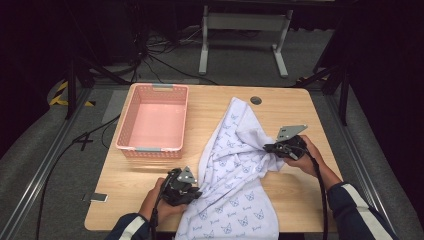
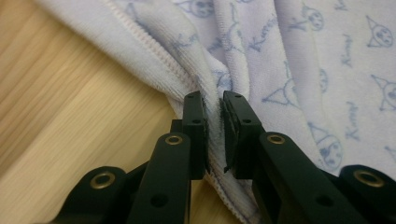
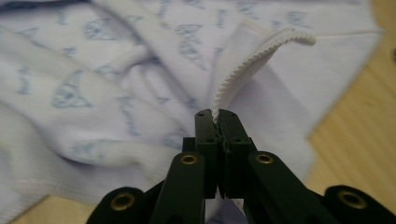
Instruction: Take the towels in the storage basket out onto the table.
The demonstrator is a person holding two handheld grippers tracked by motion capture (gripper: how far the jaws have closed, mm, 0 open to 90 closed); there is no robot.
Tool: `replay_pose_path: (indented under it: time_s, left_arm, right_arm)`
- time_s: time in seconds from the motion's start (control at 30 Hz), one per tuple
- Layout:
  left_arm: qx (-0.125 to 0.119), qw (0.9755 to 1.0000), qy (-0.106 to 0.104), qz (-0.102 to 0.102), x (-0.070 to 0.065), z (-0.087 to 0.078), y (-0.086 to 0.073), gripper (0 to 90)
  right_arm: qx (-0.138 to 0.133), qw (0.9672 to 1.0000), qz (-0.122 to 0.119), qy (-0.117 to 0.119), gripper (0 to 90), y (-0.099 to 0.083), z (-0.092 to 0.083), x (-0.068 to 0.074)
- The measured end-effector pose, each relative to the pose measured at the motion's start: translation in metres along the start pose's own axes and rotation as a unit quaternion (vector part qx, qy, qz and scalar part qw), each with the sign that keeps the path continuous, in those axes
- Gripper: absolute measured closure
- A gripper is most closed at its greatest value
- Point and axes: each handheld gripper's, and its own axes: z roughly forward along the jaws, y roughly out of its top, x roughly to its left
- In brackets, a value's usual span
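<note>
left gripper (image 2: 214, 133): pinching cloth (image 1: 235, 165) hem, near table (image 1: 280, 100) front edge
right gripper (image 3: 218, 135): clamped on cloth edge
tip: lift both evenly, keep hem taut

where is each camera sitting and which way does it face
High view: above the person's side, facing forward and down on the table, pink basket and printed cloth; forearms, hands, left gripper and right gripper show.
Left gripper view: rides that gripper, looks along its black jaws, shut on the cloth's hemmed edge.
Right gripper view: rides that gripper; jaws shut on a white ribbed edge.
All three share the cloth and wooden tabletop.
</note>
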Motion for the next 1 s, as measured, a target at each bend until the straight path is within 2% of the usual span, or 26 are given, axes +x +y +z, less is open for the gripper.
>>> replay_pose_path:
  time_s: [0.03,0.07,0.1,0.17,0.23,0.3,0.33,0.37,0.43,0.5,0.53,0.57,0.6,0.63,0.67,0.7,0.73,0.77,0.8,0.83,0.87,0.9,0.93,0.97,1.0]
  left_arm:
    - [0.0,1.0,0.0,0.0,0.0,0.0,0.0,80.0]
    - [-0.01,0.9998,0.003,-0.015,0.002,-0.003,-0.005,80.0]
    - [-0.008,0.9997,0.011,-0.022,0.006,-0.007,-0.01,80.0]
    - [-0.015,0.9991,0.013,-0.039,0.013,-0.014,-0.018,80.0]
    - [-0.019,0.9983,0.015,-0.053,0.018,-0.018,-0.024,80.1]
    - [-0.018,0.998,0.011,-0.06,0.021,-0.02,-0.027,80.2]
    - [-0.027,0.9974,0.007,-0.067,0.022,-0.019,-0.027,80.2]
    - [-0.024,0.9975,-0.001,-0.067,0.022,-0.018,-0.027,80.2]
    - [-0.021,0.998,-0.009,-0.06,0.021,-0.016,-0.025,80.0]
    - [-0.026,0.9979,-0.022,-0.056,0.019,-0.012,-0.02,78.6]
    - [-0.035,0.9978,-0.027,-0.049,0.016,-0.01,-0.017,76.0]
    - [-0.036,0.9984,-0.024,-0.037,0.014,-0.008,-0.013,69.2]
    - [-0.037,0.9988,-0.012,-0.031,0.011,-0.006,-0.006,60.3]
    - [-0.041,0.9989,-0.001,-0.024,0.009,-0.004,0.0,56.2]
    - [-0.045,0.9988,0.004,-0.02,0.008,-0.004,0.004,53.0]
    - [-0.058,0.998,0.022,-0.013,0.008,0.0,0.016,48.4]
    - [-0.058,0.998,0.022,-0.013,0.008,0.0,0.016,45.6]
    - [-0.059,0.9977,0.032,-0.007,0.008,0.002,0.022,45.6]
    - [-0.064,0.9975,0.03,0.001,0.009,0.005,0.028,43.9]
    - [-0.068,0.9971,0.033,0.003,0.009,0.009,0.033,44.8]
    - [-0.064,0.9971,0.04,0.007,0.01,0.011,0.037,44.6]
    - [-0.067,0.997,0.037,0.011,0.011,0.016,0.042,45.4]
    - [-0.067,0.997,0.037,0.012,0.012,0.019,0.047,46.9]
    - [-0.069,0.9967,0.038,0.016,0.014,0.023,0.052,48.6]
    - [-0.069,0.9966,0.04,0.019,0.015,0.027,0.057,51.2]
  right_arm:
    - [0.0,1.0,0.0,0.0,88.1,0.0,0.0,0.0]
    - [-0.011,0.9985,0.027,-0.046,88.3,-0.005,-0.007,-0.016]
    - [-0.011,0.9985,0.027,-0.046,88.3,-0.005,-0.007,-0.016]
    - [-0.018,0.9935,0.067,-0.09,88.3,-0.013,-0.015,-0.038]
    - [-0.012,0.9851,0.097,-0.142,88.4,-0.021,-0.022,-0.061]
    - [-0.005,0.9756,0.131,-0.176,88.5,-0.03,-0.028,-0.083]
    - [0.0,0.9669,0.156,-0.202,88.5,-0.038,-0.031,-0.101]
    - [0.0,0.9669,0.156,-0.202,88.5,-0.038,-0.031,-0.101]
    - [0.016,0.9605,0.162,-0.225,88.5,-0.042,-0.03,-0.114]
    - [0.025,0.9556,0.164,-0.243,88.2,-0.041,-0.026,-0.122]
    - [0.03,0.952,0.166,-0.255,88.0,-0.04,-0.024,-0.123]
    - [0.032,0.9467,0.165,-0.275,84.6,-0.038,-0.021,-0.125]
    - [0.027,0.9395,0.175,-0.293,74.2,-0.037,-0.019,-0.126]
    - [0.024,0.9377,0.175,-0.299,70.6,-0.035,-0.017,-0.127]
    - [0.023,0.9412,0.179,-0.285,65.9,-0.033,-0.016,-0.125]
    - [0.018,0.9481,0.174,-0.266,61.7,-0.03,-0.015,-0.118]
    - [0.018,0.9481,0.174,-0.266,61.7,-0.03,-0.015,-0.118]
    - [0.008,0.9543,0.175,-0.242,60.0,-0.027,-0.015,-0.111]
    - [0.001,0.9626,0.162,-0.218,57.6,-0.024,-0.016,-0.101]
    - [-0.008,0.9722,0.141,-0.187,56.5,-0.019,-0.016,-0.085]
    - [-0.013,0.98,0.124,-0.155,56.2,-0.016,-0.016,-0.071]
    - [-0.019,0.9849,0.114,-0.129,56.0,-0.014,-0.016,-0.06]
    - [-0.024,0.9902,0.089,-0.105,55.7,-0.011,-0.015,-0.042]
    - [-0.027,0.993,0.076,-0.087,55.8,-0.009,-0.013,-0.029]
    - [-0.031,0.9963,0.065,-0.048,56.3,-0.007,-0.012,-0.013]
